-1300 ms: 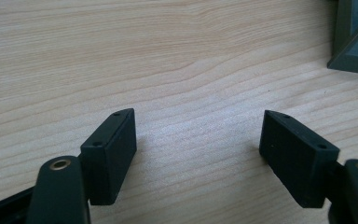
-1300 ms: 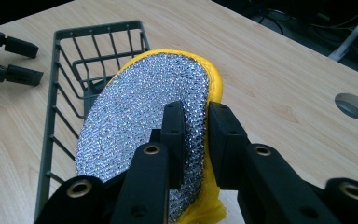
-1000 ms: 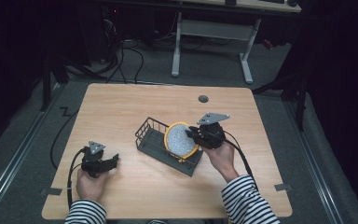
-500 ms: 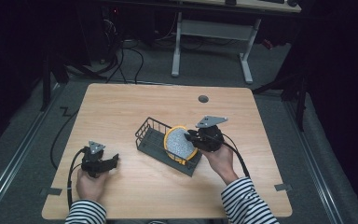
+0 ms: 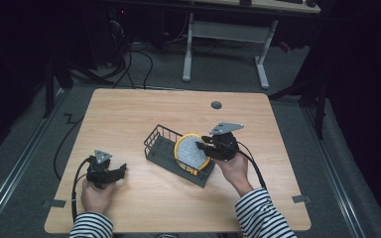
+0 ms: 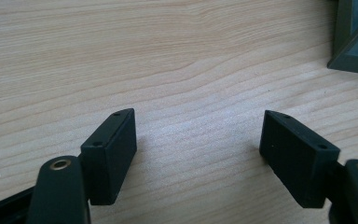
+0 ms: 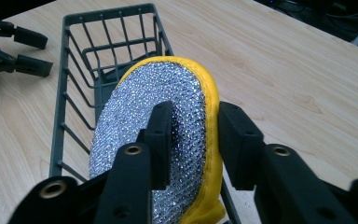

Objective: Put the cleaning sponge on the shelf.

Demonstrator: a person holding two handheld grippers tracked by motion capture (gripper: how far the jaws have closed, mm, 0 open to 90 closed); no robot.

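Two grippers work over the light wooden desk (image 5: 129, 114): the right gripper (image 7: 191, 140) clamps a round yellow-rimmed silver mesh scrubber (image 7: 154, 116), standing on edge inside the dark grey wire basket (image 5: 158, 141); the left gripper (image 6: 198, 154) rests wide open, empty, near the basket.

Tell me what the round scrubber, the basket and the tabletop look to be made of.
Scrubber: glittery silver mesh face over a yellow spongy-looking body, likely foam; the right gripper pinches it.
Basket: dark grey thin bars, matte, probably plastic or coated wire.
Table: pale wood grain, smooth; possibly laminate.
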